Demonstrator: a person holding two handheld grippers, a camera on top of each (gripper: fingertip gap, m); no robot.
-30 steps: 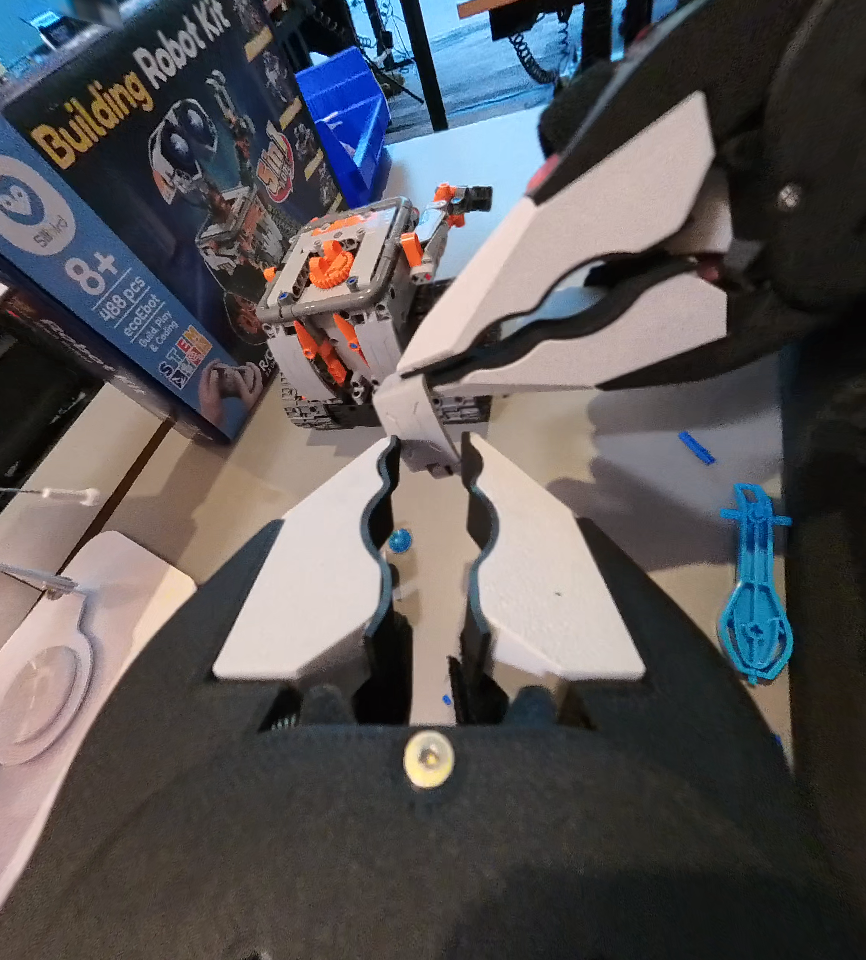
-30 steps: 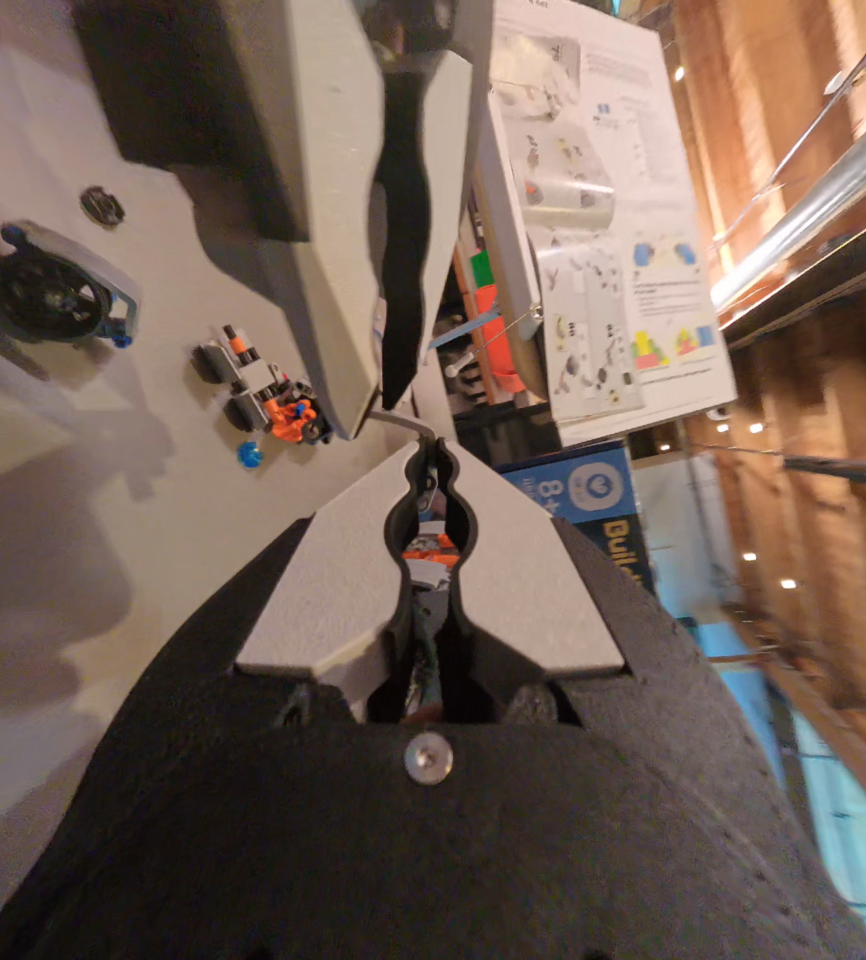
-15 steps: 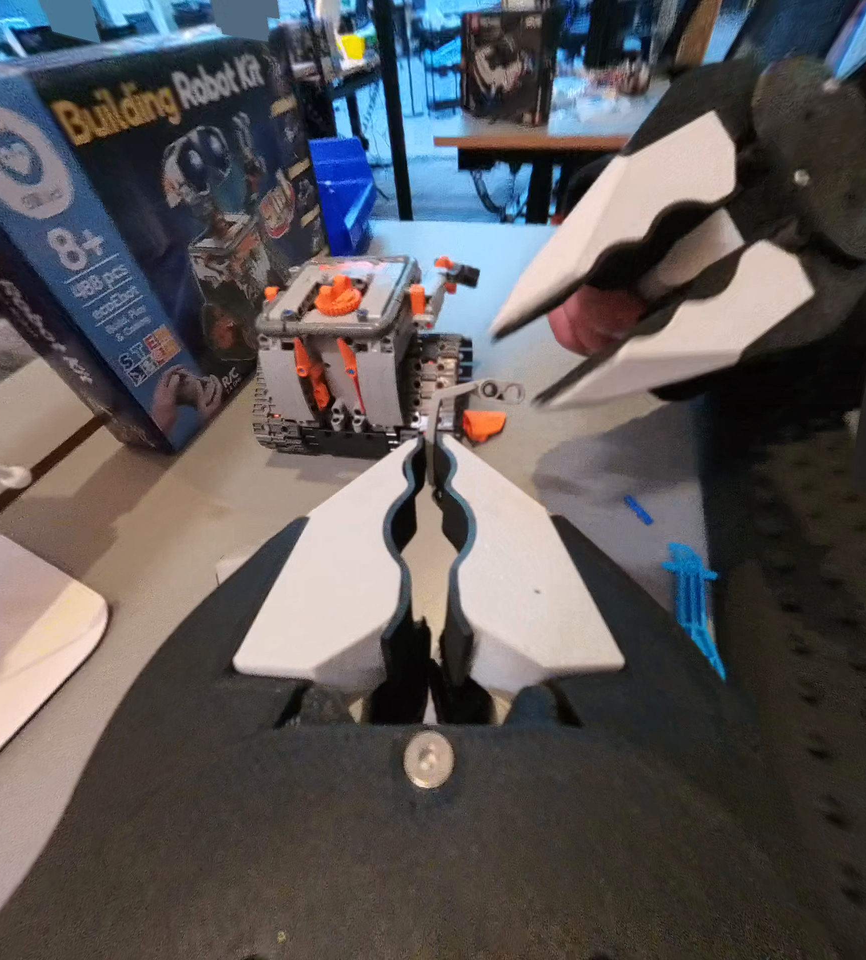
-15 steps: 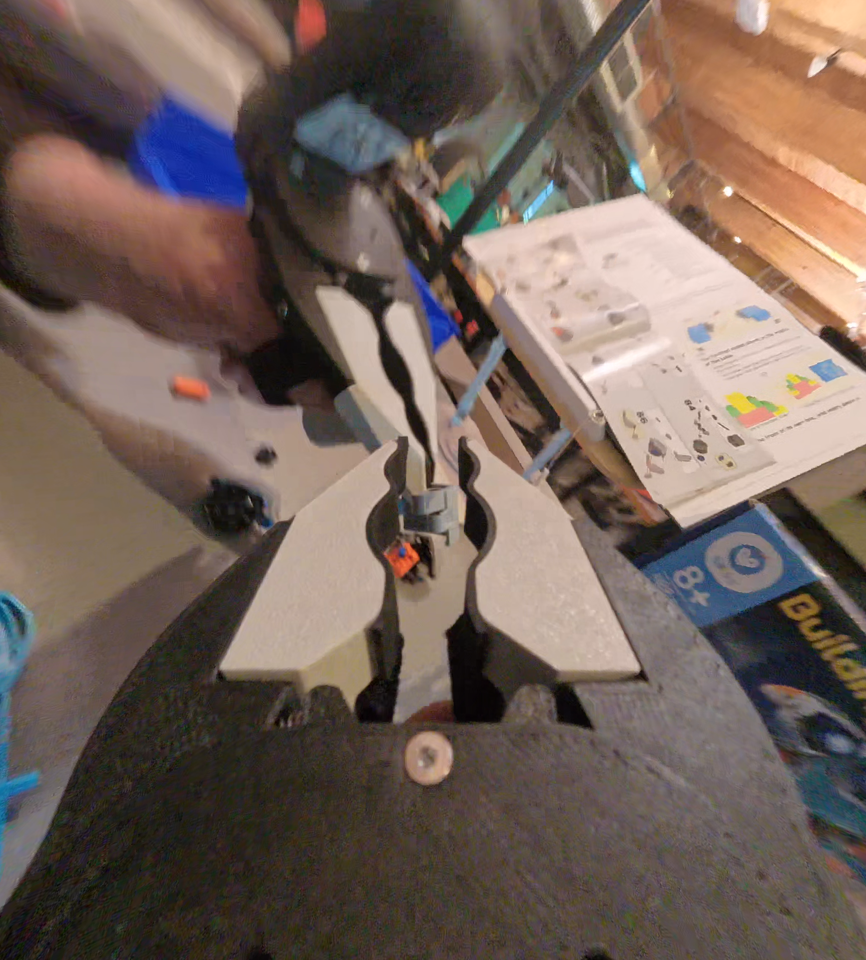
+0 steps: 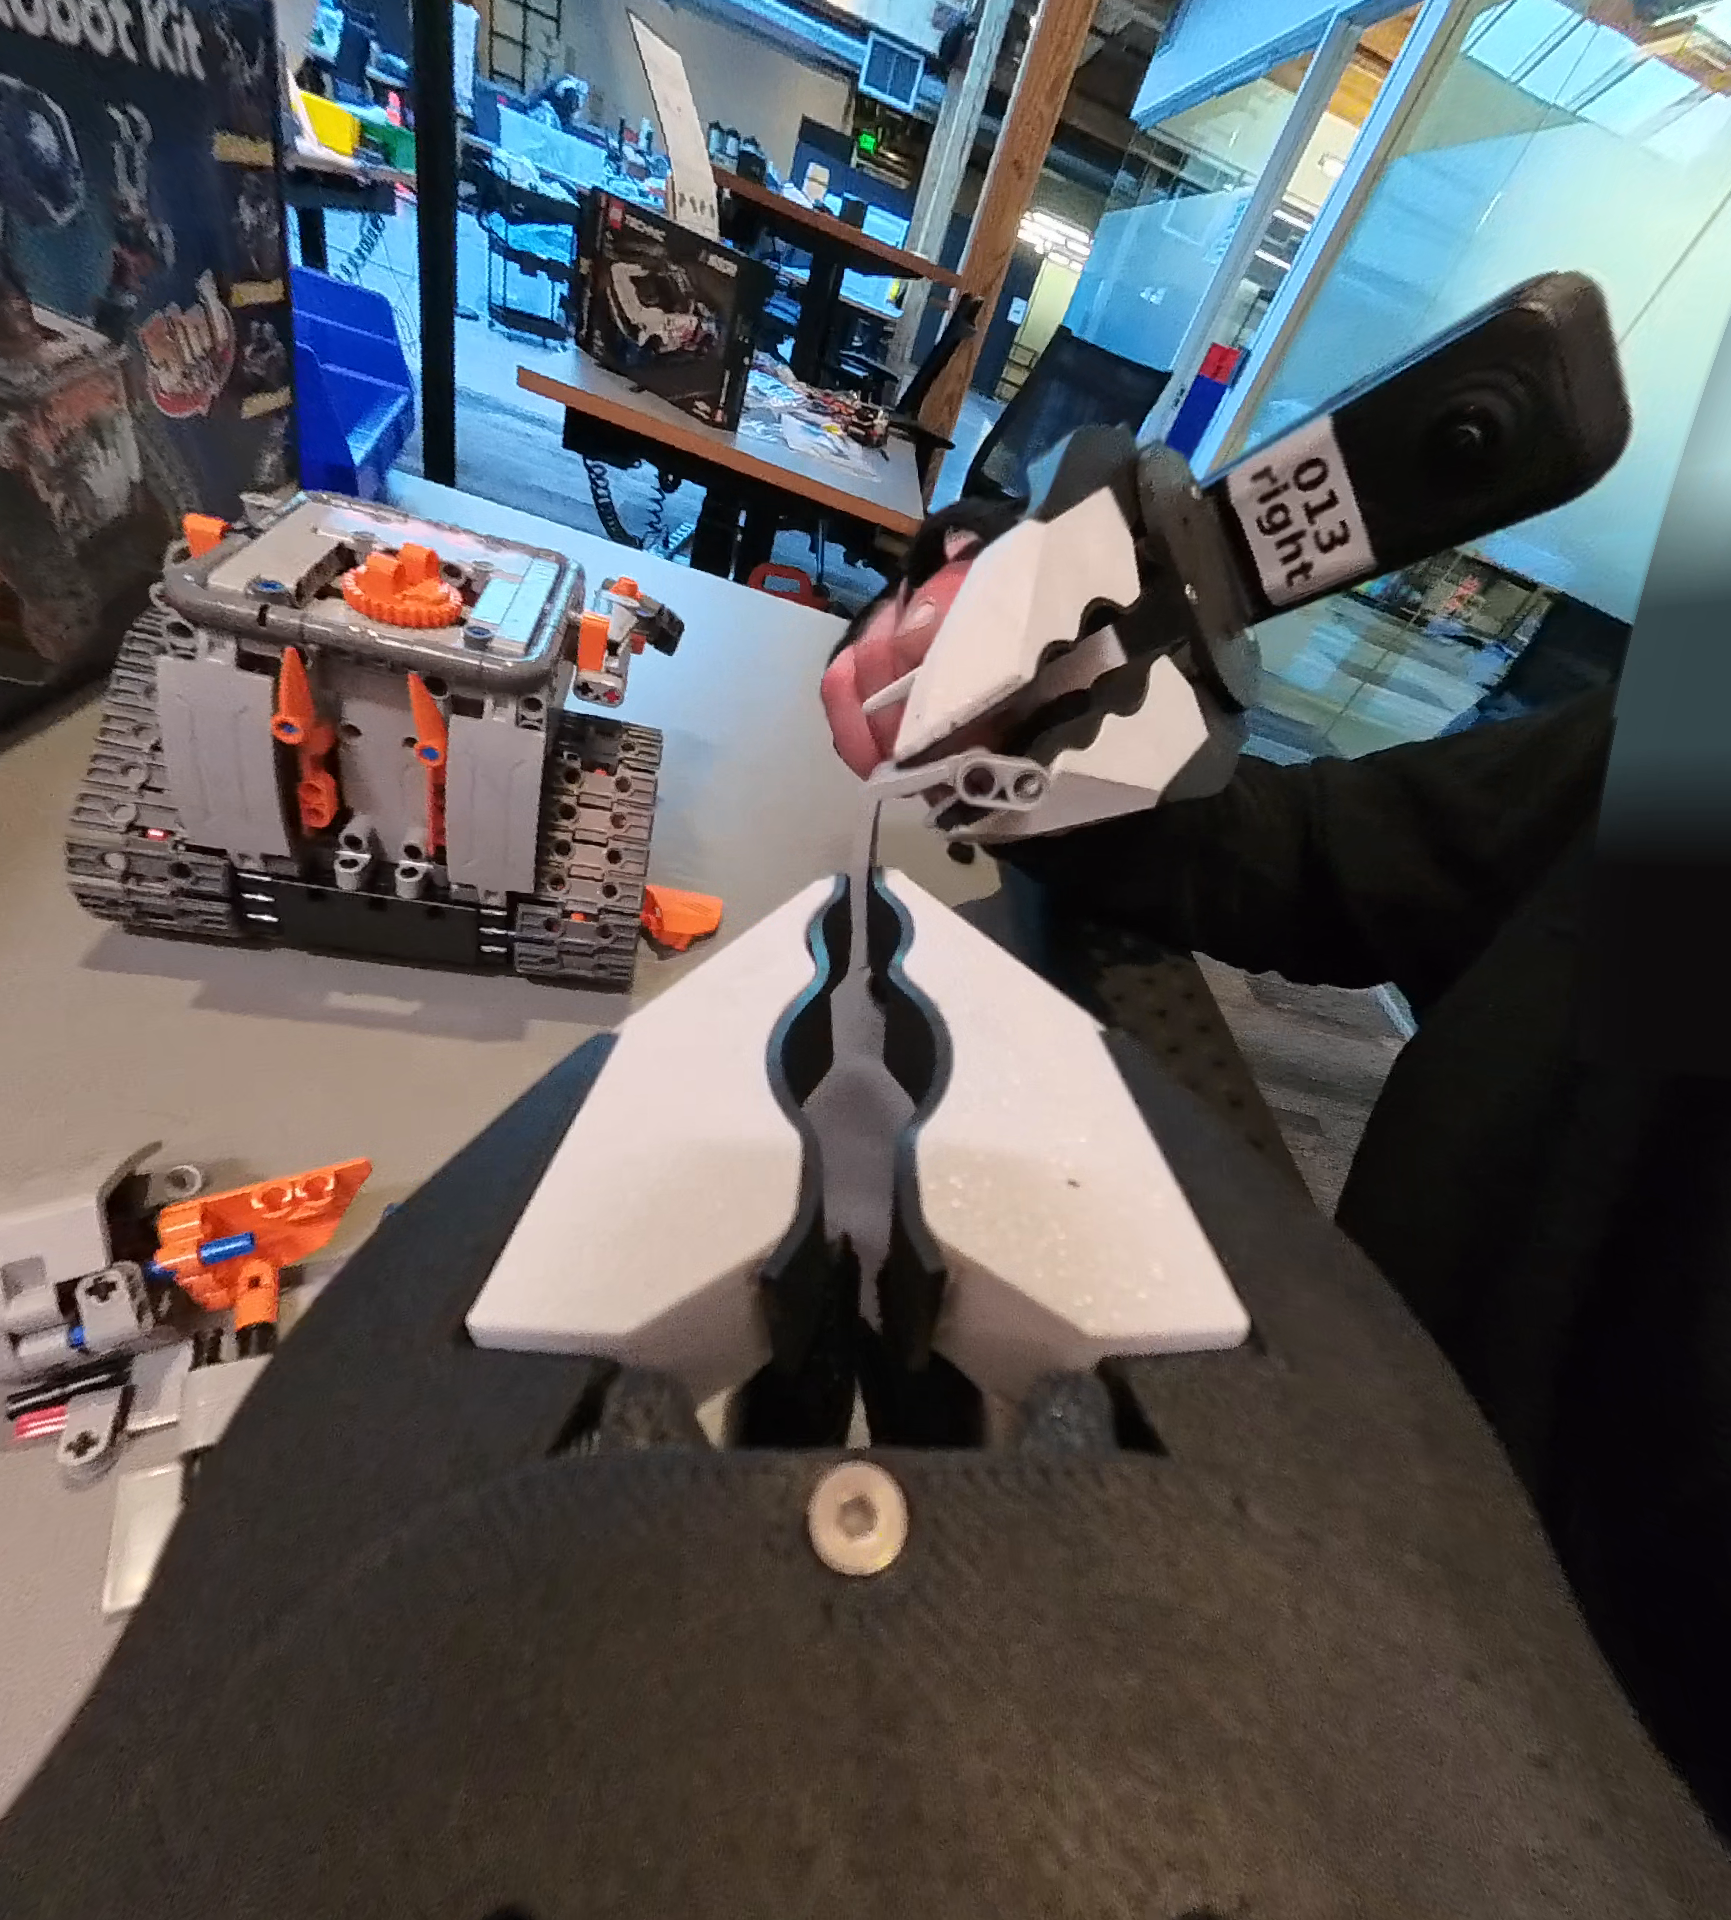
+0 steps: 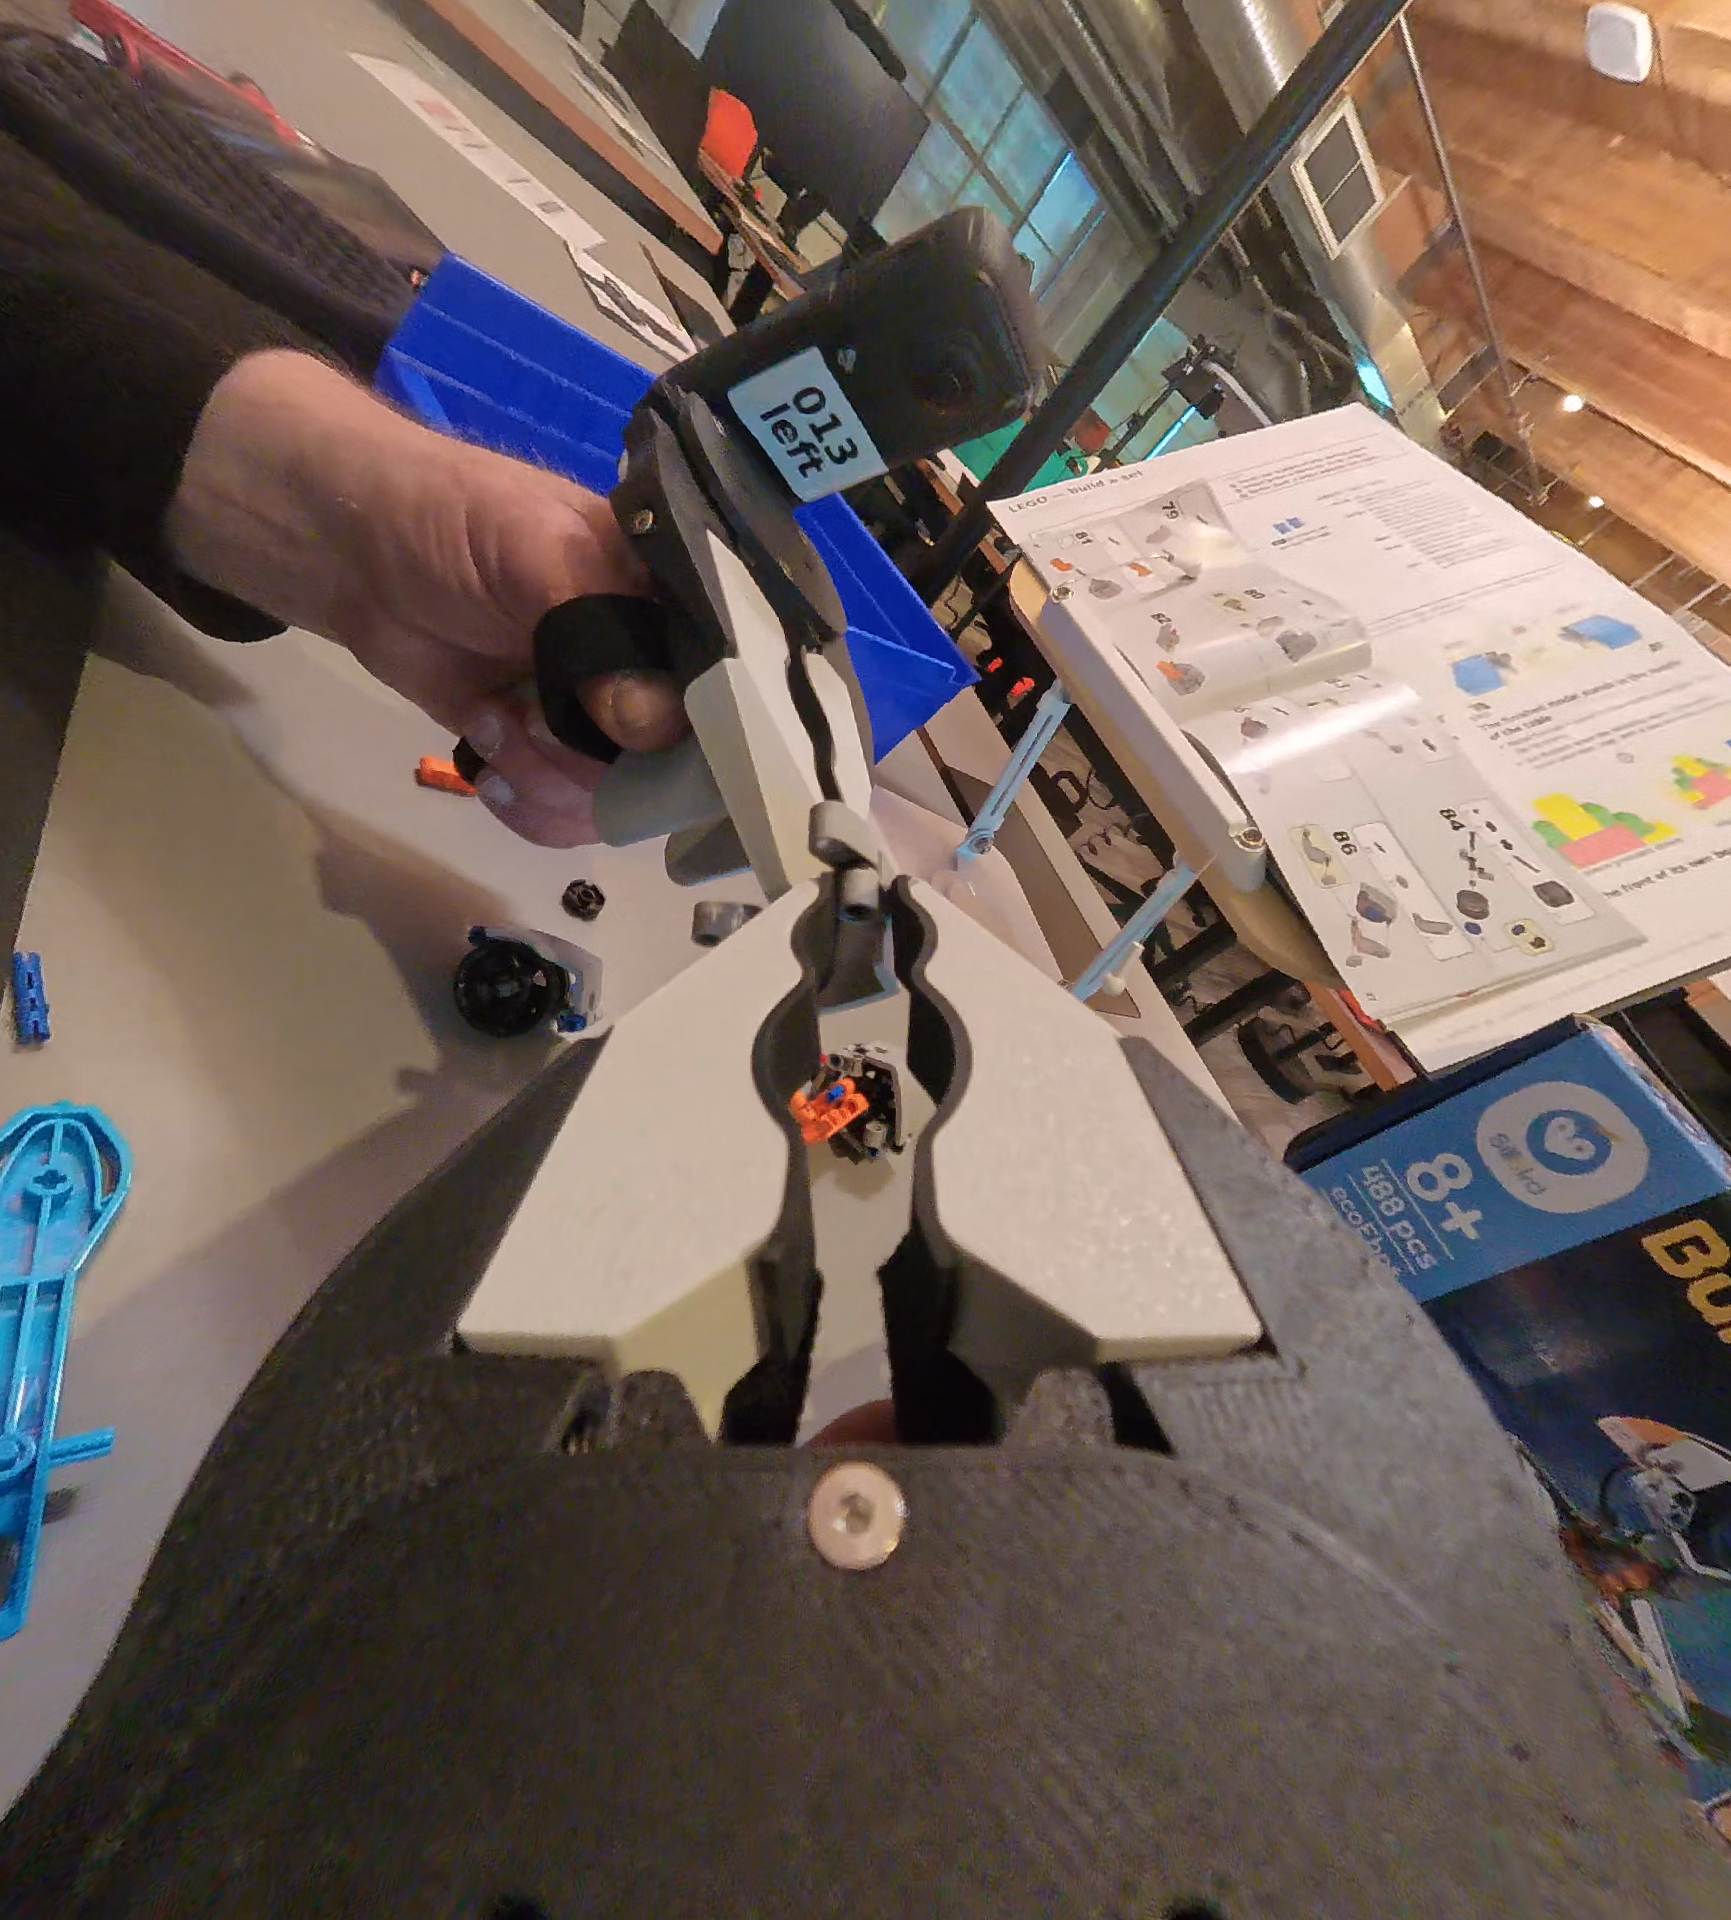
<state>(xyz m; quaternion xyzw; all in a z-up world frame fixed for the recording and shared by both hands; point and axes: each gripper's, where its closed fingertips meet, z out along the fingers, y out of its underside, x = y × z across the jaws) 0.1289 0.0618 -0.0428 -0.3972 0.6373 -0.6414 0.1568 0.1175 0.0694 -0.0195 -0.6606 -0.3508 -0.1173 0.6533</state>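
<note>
Both grippers are pinching one small grey plastic beam piece [image 6: 845,868] in mid-air: left gripper [image 5: 859,896] clamped narrow on its thin end, right gripper [image 6: 859,896] closed on the other. One twist and it could pop loose onto the grey desk [image 5: 61,1049]. The tracked grey-and-orange brick robot [image 5: 362,743] sits toward the far edge. A second ago the piece was lower, near the robot; it's lifted now.

I see my left gripper [image 5: 866,904] with white fingers, black wavy pads and a speckled black body. Past it stands the tracked robot model [image 5: 362,748]: grey panels, dark grey treads, orange gear and spikes. Left of the model is a dark blue box [image 5: 61,312]; nearer, a grey-orange subassembly [image 5: 134,1288]. A bright blue tool [image 6: 9,1351] lies on the pale grey table [image 6: 217,1039].
</note>
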